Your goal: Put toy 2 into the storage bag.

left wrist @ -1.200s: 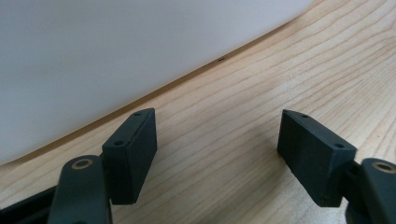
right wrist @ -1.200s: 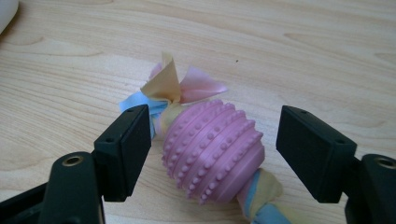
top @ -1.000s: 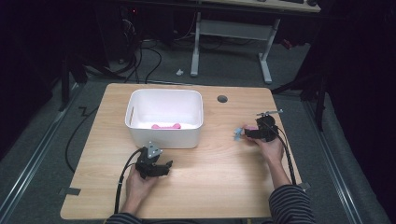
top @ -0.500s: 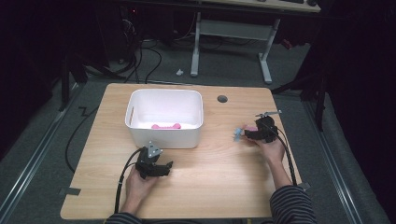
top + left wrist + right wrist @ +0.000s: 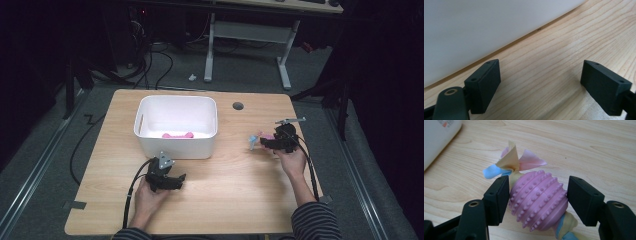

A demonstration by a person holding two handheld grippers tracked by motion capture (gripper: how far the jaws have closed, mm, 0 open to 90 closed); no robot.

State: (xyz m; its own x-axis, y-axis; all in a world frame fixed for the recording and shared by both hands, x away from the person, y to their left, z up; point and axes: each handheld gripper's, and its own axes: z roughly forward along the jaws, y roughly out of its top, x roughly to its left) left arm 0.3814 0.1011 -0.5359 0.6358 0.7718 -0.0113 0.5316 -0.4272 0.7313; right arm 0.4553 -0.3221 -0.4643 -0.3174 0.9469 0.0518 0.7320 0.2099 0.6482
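I am holding 2 grippers over a pale wooden table (image 5: 235,200) with fine lengthwise grain and a matte finish. My right gripper (image 5: 537,195) is closing on a pink studded ball toy (image 5: 539,200): a rubbery, egg-shaped body ringed with rows of small nubs, threaded on a soft cord with blue and yellow knots and ending in a tuft of cloth strips (image 5: 511,162), peach, pink and light blue. Both black pads are touching the ball's flanks, so the jaws, which have just been closing, are gripping it. The toy is lying on the bare wood at the table's right side (image 5: 260,140), well apart from the white plastic bin (image 5: 175,127). In the right gripper view its long axis is running away from me, tuft end far, knotted cord end near, tilting slightly left toward the bin's rounded corner (image 5: 439,140). There is open wood all around the toy, and the right edge of the table is near my hand (image 5: 292,160). My left gripper (image 5: 540,82) is resting low on the wood just in front of the bin's smooth, glossy front wall (image 5: 486,30); its jaws have just been opening and are standing wide with nothing between them. A pink bone-shaped toy (image 5: 177,135) is lying inside the bin, long axis running left to right. A round grommet hole (image 5: 238,106) is sitting near the far edge.
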